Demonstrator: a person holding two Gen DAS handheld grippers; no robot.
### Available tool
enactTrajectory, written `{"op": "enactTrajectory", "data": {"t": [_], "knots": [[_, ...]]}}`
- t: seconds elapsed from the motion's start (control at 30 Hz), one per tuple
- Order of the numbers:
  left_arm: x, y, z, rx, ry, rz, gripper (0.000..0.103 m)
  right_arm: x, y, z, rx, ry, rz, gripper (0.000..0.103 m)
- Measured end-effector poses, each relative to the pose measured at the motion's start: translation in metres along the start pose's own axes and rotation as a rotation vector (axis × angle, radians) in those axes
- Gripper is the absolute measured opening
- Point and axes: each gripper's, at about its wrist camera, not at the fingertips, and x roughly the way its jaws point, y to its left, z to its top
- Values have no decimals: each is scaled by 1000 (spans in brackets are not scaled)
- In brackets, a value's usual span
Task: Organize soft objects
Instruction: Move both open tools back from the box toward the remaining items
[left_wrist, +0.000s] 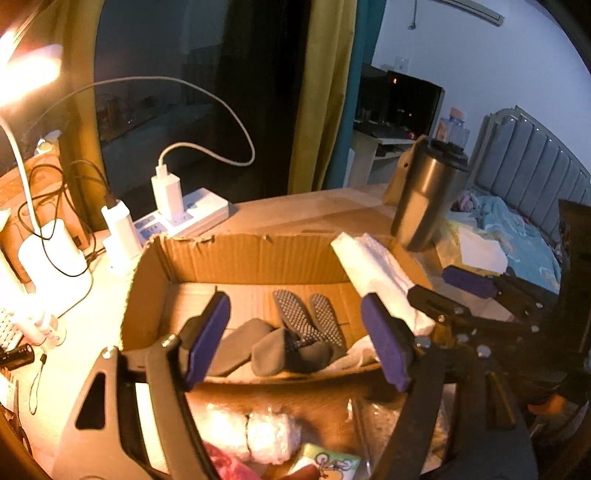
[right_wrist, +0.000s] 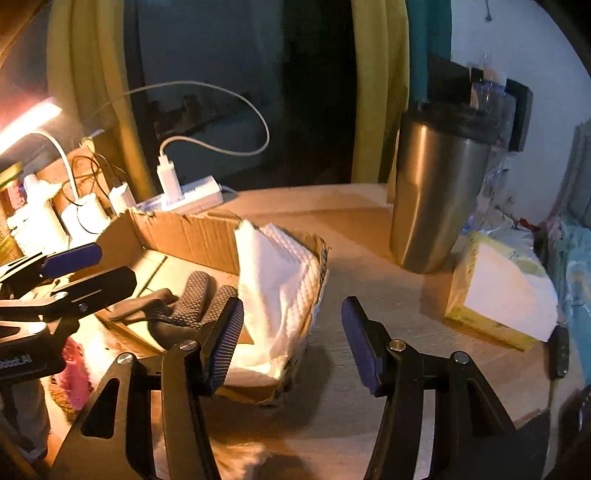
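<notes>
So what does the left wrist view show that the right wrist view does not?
Only the left wrist view shows the bed, the bubble wrap and the green packet near the camera. Only the right wrist view shows the tissue pack in full. Both show the box, grey socks, white towel, steel cup and both open claws: left claw, right claw.

A desk lamp (left_wrist: 26, 70) at my upper left blows out to white-orange glare and washes the chargers (left_wrist: 118, 229) beneath it. Warm light falls across the cardboard box (left_wrist: 258, 254), fading to dim blue at the right wall. The window behind is black (night, apparently). My fisheye bends the edges and vignettes the corners. The tissue (right_wrist: 273, 280) in the right wrist view is smeared with blur.
</notes>
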Motion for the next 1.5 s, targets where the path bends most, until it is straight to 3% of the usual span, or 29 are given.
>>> {"op": "enactTrajectory", "data": {"t": [0.17, 0.3, 0.7, 1.5], "knots": [[-18, -1, -1, -3, -27, -16, 76, -23, 9, 2, -13, -26, -2, 58], [-36, 1, -4, -9, -57, -25, 89, -40, 16, 2, -19, -44, -6, 58], [-81, 17, -21, -22, -103, -47, 90, -84, 47, -12, -37, -82, -23, 58], [-104, 35, -100, -52, -43, -34, 90, -92, 86, -93, -57, 39, -15, 59]]}}
